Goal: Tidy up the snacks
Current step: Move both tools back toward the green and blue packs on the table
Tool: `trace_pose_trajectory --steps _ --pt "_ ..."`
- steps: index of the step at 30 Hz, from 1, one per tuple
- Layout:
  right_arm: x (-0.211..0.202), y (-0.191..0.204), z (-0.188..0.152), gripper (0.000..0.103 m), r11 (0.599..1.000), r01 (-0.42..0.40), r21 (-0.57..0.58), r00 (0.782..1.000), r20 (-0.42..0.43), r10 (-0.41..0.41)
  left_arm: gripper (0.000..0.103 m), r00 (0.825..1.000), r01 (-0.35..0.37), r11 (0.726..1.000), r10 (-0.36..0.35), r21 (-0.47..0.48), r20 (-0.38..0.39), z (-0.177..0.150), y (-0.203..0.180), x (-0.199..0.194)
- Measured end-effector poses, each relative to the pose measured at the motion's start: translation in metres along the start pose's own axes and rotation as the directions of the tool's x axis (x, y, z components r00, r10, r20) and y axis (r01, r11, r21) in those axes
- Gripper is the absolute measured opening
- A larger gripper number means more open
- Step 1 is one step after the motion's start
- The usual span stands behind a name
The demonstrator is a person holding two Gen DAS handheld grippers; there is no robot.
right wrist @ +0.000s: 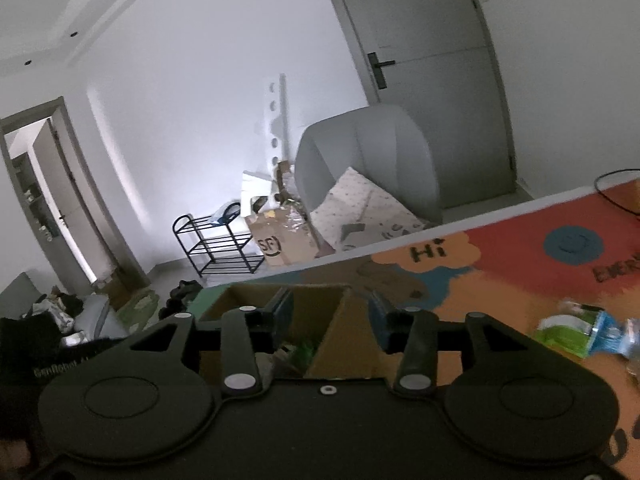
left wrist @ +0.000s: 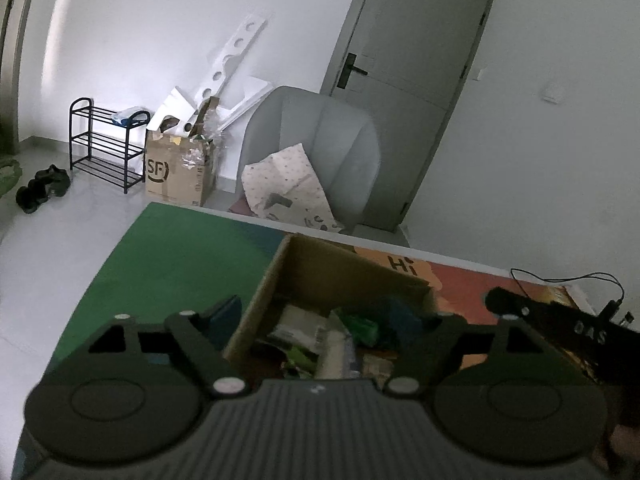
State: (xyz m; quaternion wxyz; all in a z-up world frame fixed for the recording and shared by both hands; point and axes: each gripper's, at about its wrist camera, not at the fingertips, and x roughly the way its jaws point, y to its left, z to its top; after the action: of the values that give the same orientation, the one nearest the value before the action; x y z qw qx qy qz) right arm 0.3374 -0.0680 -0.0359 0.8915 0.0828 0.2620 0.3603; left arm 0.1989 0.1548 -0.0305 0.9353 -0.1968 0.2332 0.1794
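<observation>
The left tongs (left wrist: 326, 312) stood spread wide above the open cardboard box (left wrist: 280, 276), with nothing between the two dark, flat fingers (left wrist: 224, 314). The box was brown, with plain corrugated walls and a rectangular mouth. Inside it lay a loose heap of snack packets (left wrist: 320, 336), among them a crinkled green wrapper (left wrist: 358, 324) and pale flat packs.

The right tongs (right wrist: 330, 316) were partly spread and held nothing; their blue-tipped fingers (right wrist: 378, 316) stood on both sides of the near corner of the same box (right wrist: 344, 340). To the right of them a green and blue packet (right wrist: 580, 330) lay on the worktop, blurred, well apart from the box.

The worktop (left wrist: 172, 252) carried a smooth printed mat, green on the left and orange-red on the right, with the word "Hi" on it. Behind it stood a grey padded armchair (left wrist: 320, 144), a brown carton marked "SF" (left wrist: 176, 176) and a black wire rack (left wrist: 108, 148) on the floor.
</observation>
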Motion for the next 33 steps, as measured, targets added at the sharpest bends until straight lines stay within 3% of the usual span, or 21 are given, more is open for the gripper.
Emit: trace_pose_trajectory --steps 7,14,17,21,33 --pt "-0.019 -0.025 -0.008 0.052 0.998 0.050 0.035 0.999 -0.002 -0.050 0.090 0.999 0.035 0.999 -0.035 0.035 -0.014 -0.005 -0.023 0.003" --pt "-0.036 -0.051 -0.015 0.062 0.992 0.102 0.073 0.995 0.008 -0.103 0.097 0.995 0.085 0.994 -0.082 0.074 -0.048 -0.015 -0.050 0.012" --pt "-0.041 -0.064 -0.019 0.064 0.988 0.127 0.089 0.992 0.002 -0.127 0.097 0.993 0.104 0.990 -0.098 0.095 -0.069 -0.021 -0.065 0.018" --pt "-0.052 -0.078 -0.023 0.075 0.982 0.158 0.103 0.987 0.007 -0.160 0.097 0.988 0.130 0.985 -0.119 0.115 -0.094 -0.028 -0.082 0.025" --pt "-0.081 -0.118 -0.032 0.086 0.962 0.240 0.131 0.970 0.011 -0.244 0.100 0.976 0.190 0.970 -0.170 0.154 -0.138 -0.046 -0.130 0.043"
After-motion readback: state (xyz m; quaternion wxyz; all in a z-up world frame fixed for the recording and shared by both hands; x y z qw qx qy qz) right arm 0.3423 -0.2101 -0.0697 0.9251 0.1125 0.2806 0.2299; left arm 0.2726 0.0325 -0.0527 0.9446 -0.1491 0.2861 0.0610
